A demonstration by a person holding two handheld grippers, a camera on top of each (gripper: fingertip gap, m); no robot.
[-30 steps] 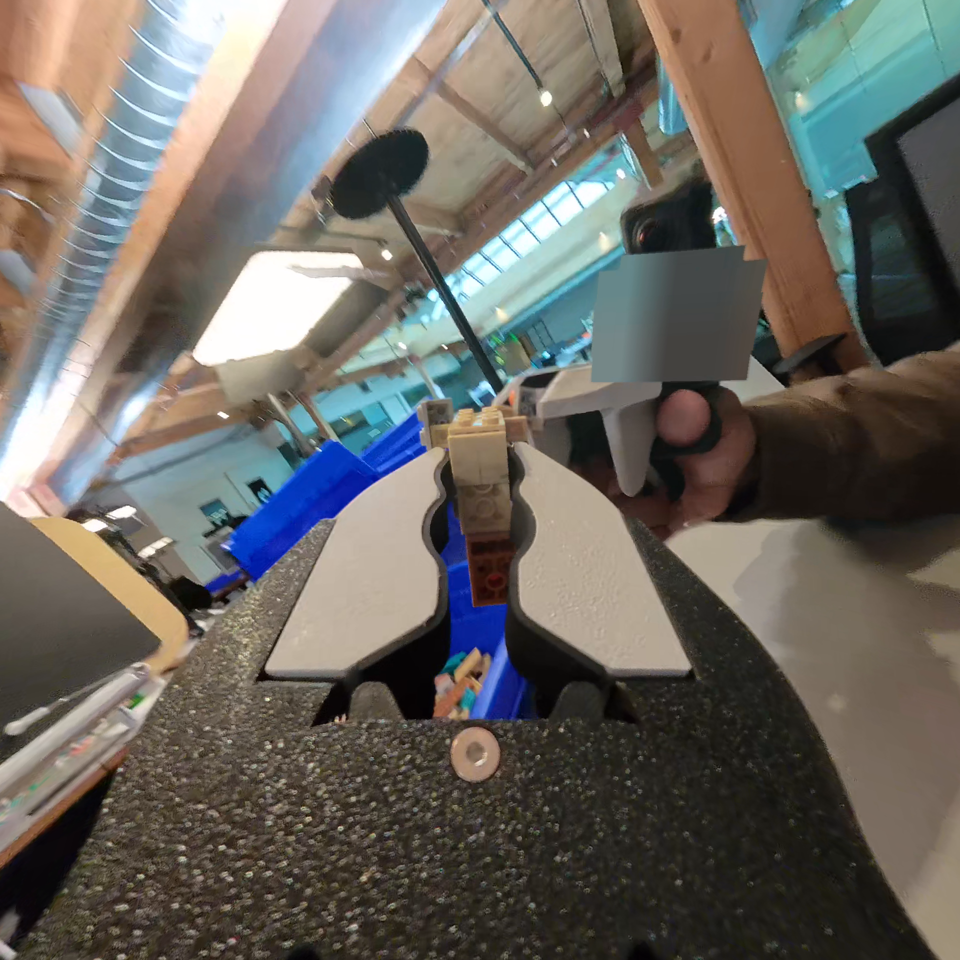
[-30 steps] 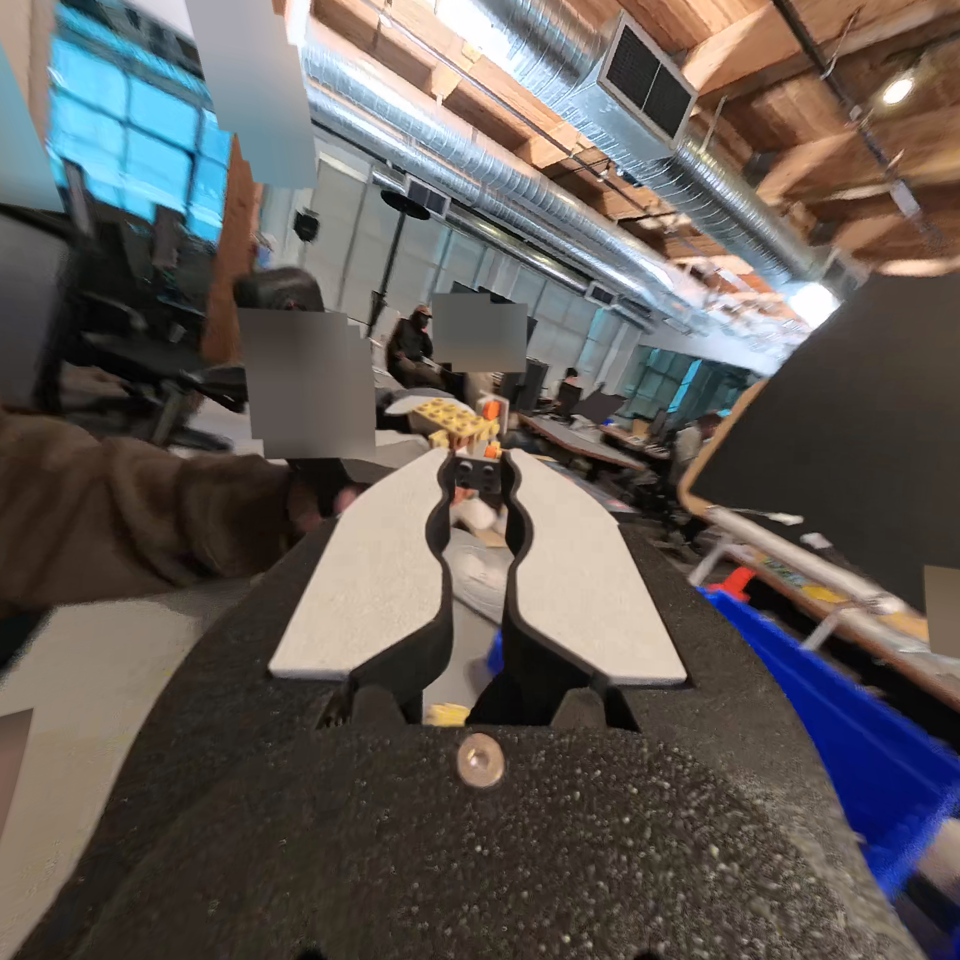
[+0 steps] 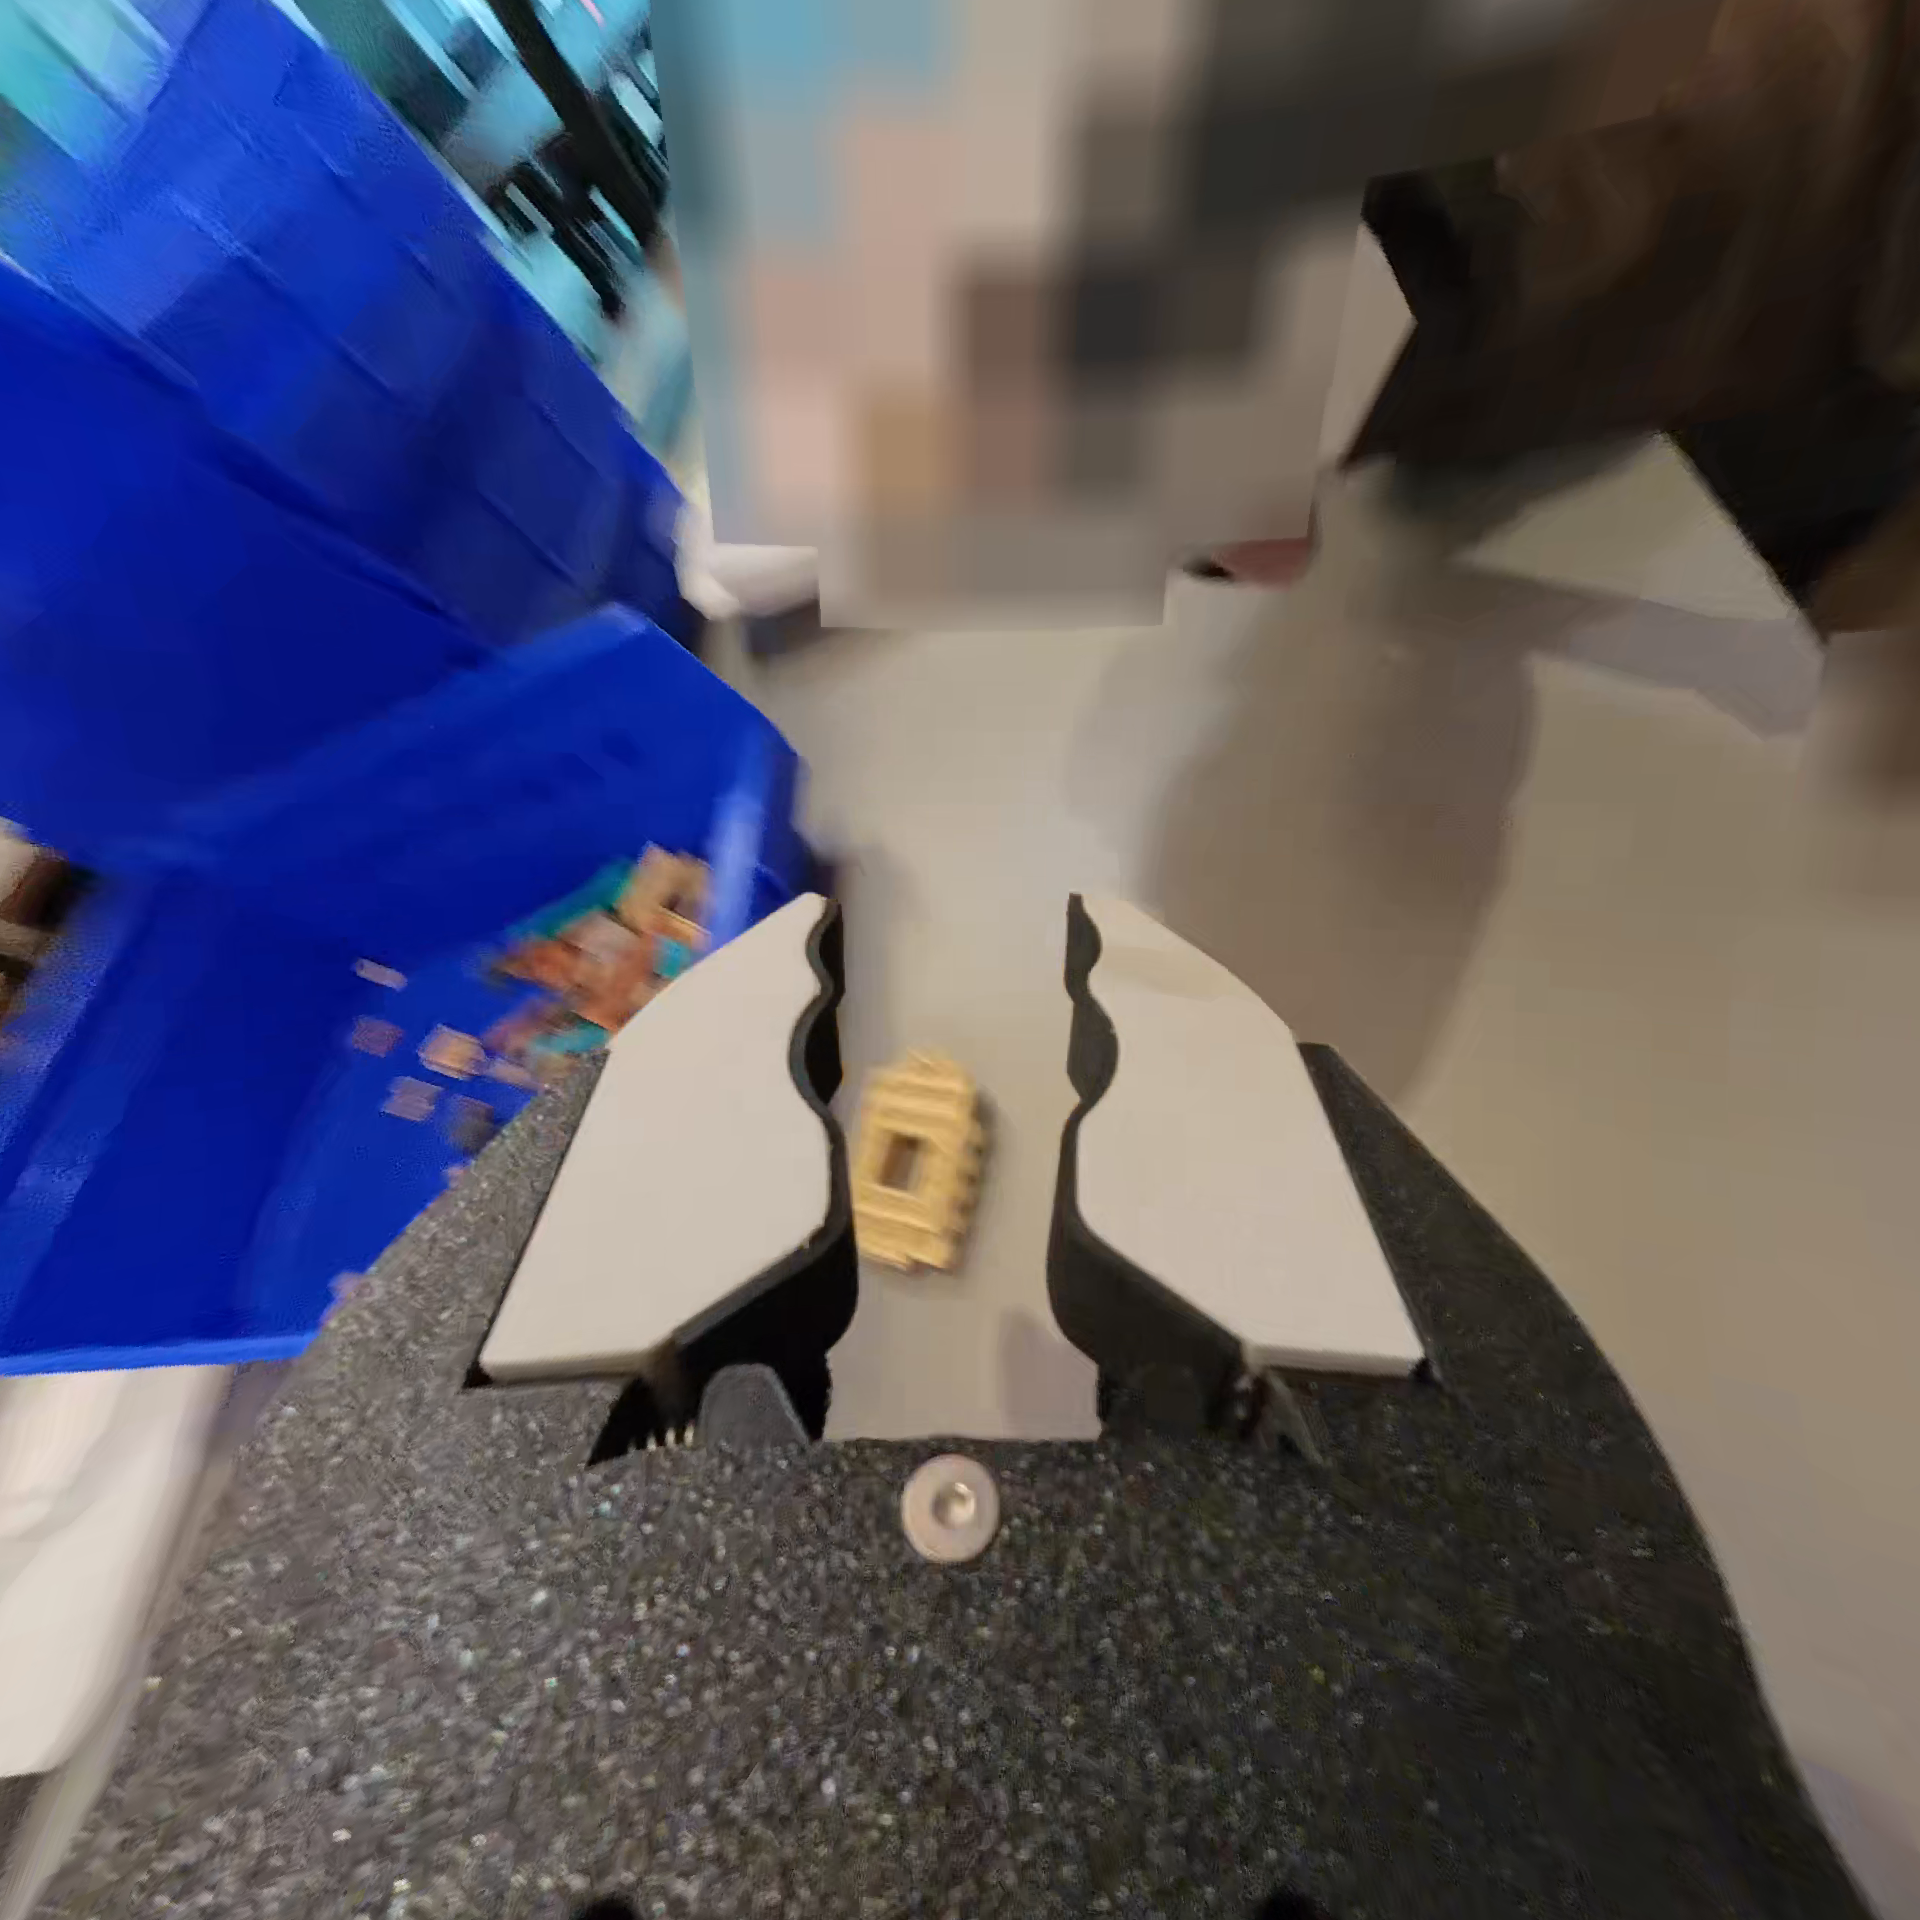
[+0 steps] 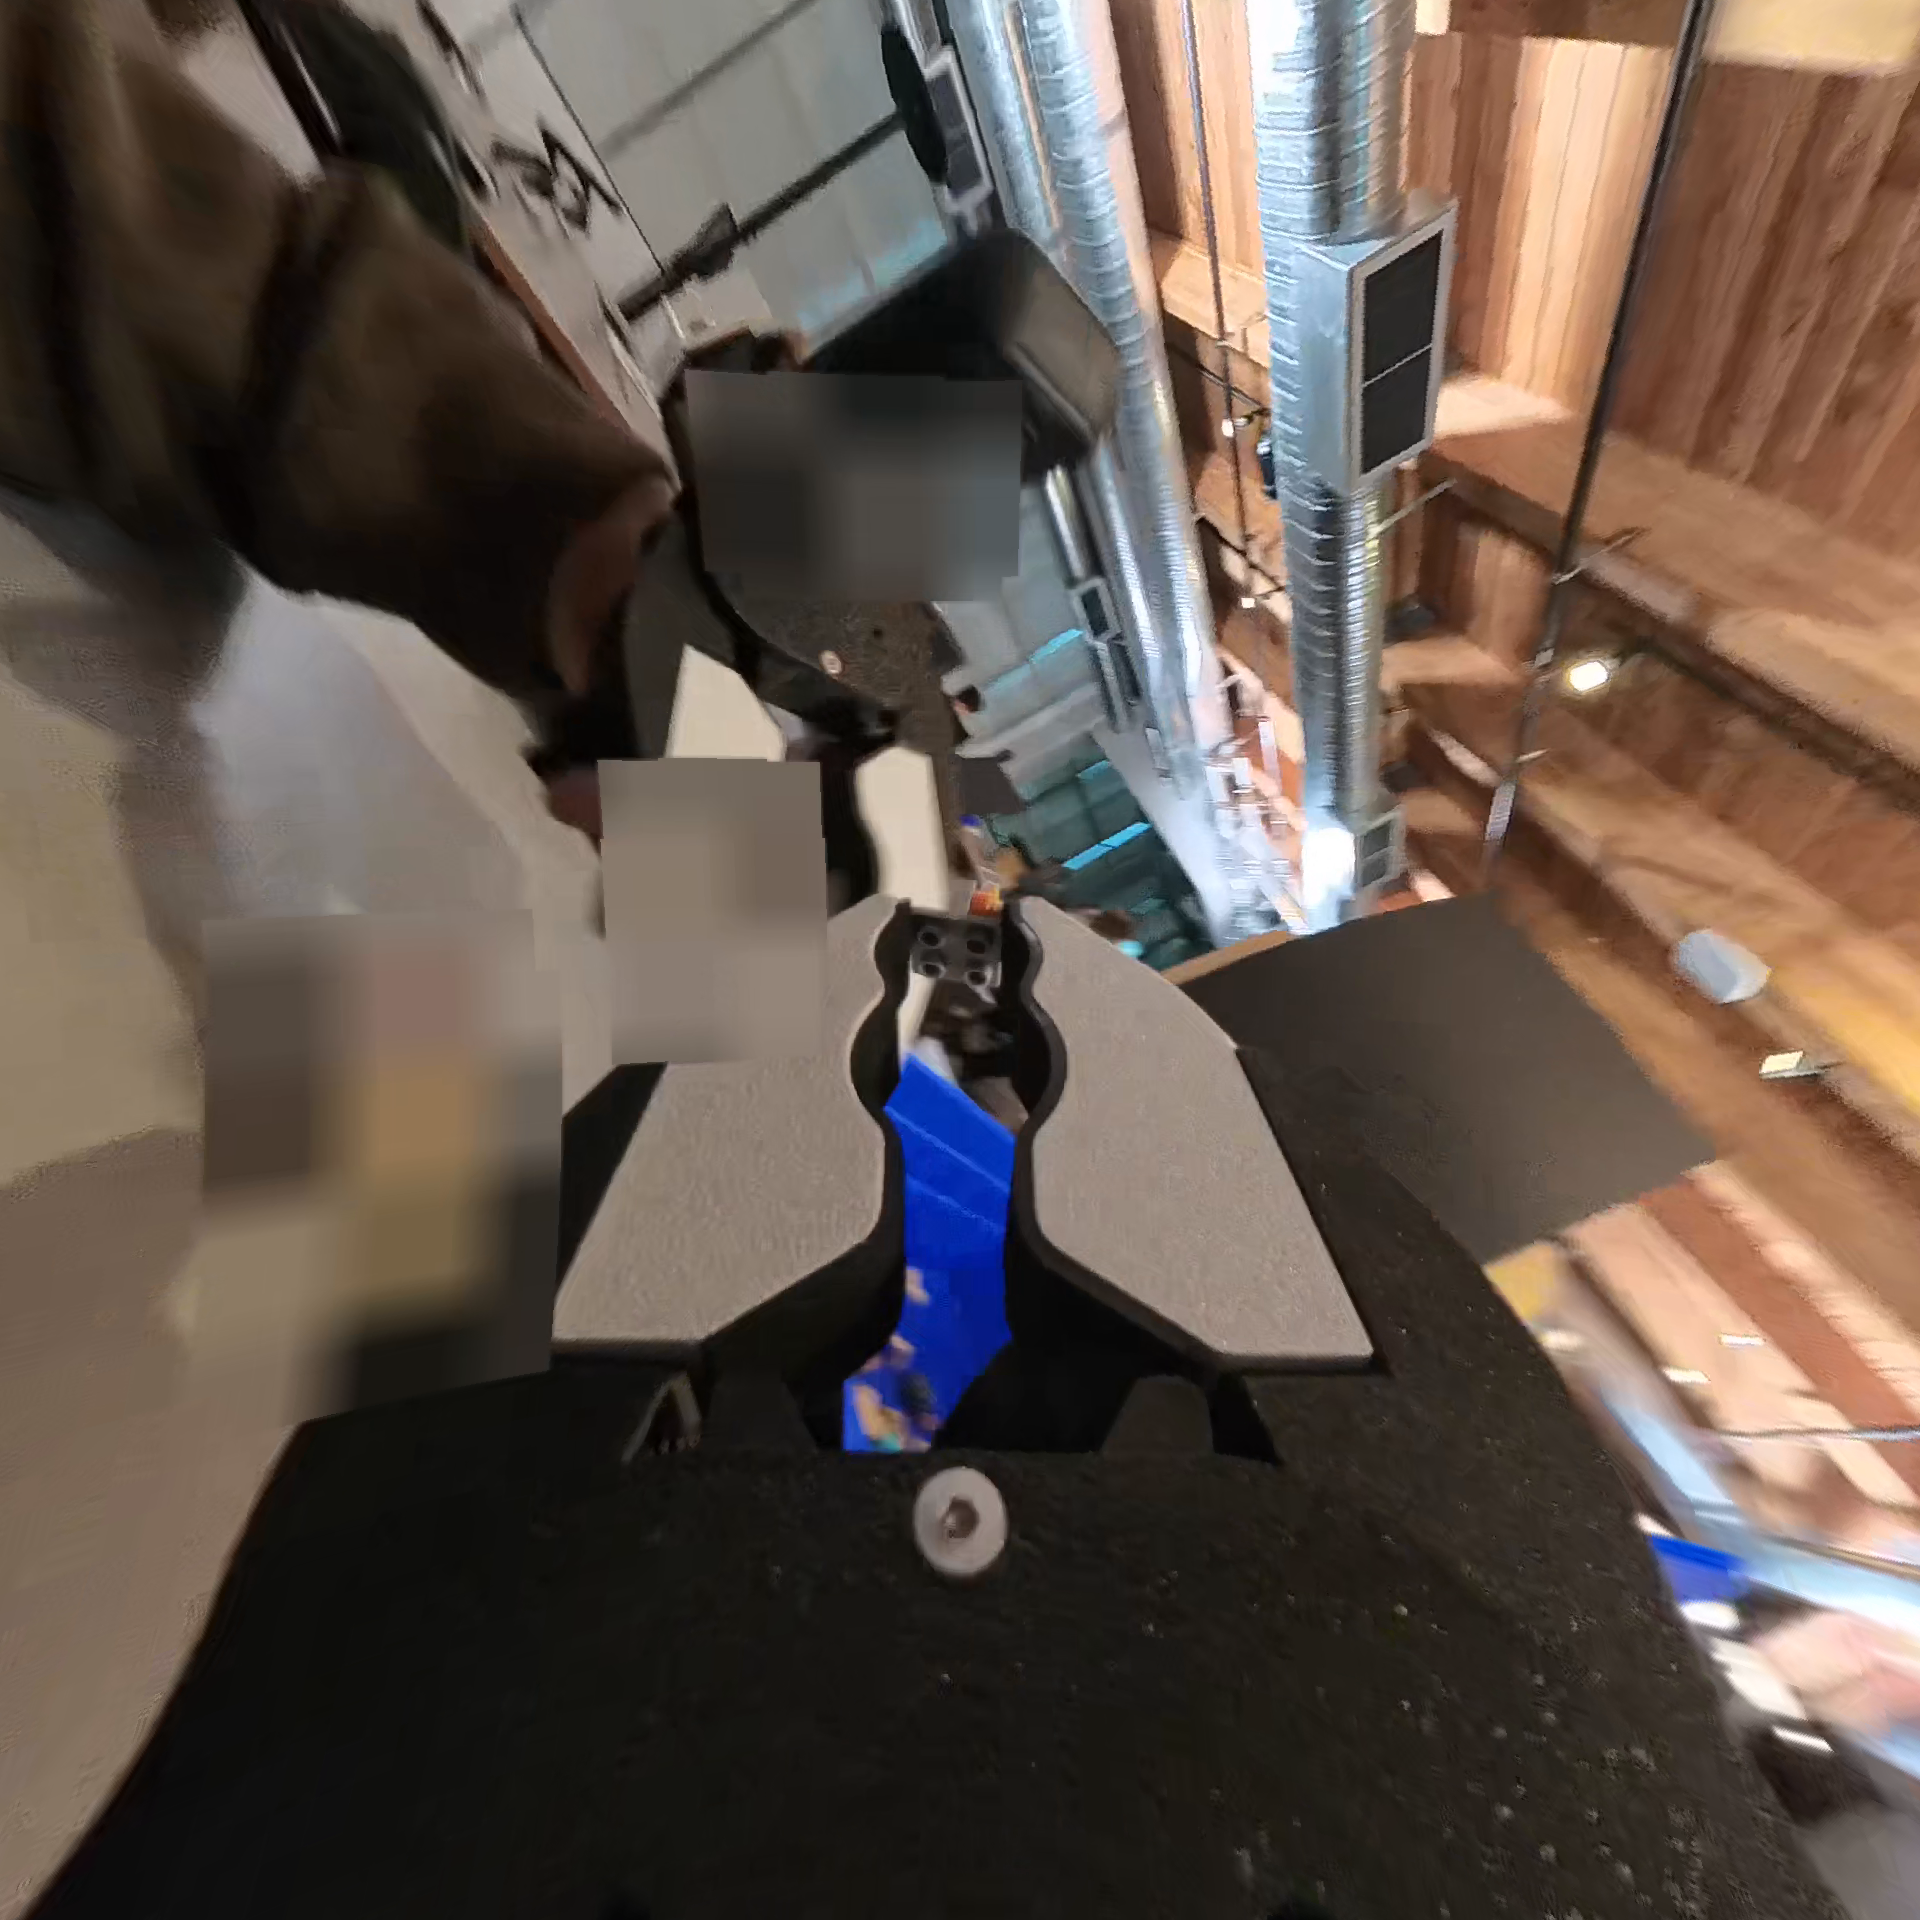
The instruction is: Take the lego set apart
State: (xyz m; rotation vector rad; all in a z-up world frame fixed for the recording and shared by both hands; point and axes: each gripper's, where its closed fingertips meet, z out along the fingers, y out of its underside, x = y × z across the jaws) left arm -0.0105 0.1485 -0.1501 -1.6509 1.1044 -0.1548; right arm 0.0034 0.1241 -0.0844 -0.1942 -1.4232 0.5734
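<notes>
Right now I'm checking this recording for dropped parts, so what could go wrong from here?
1. The tan brick piece lies on the grey table between the open left gripper's fingers, ungripped; a sweep could knock it away.
2. The right gripper pinches a dark studded brick only at its fingertips, so it may twist loose.
3. The blue bin sits close on the left; a collision is possible.

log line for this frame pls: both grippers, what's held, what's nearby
left gripper: open, over tan brick piece on table | right gripper: shut on dark grey brick | blue bin
</notes>
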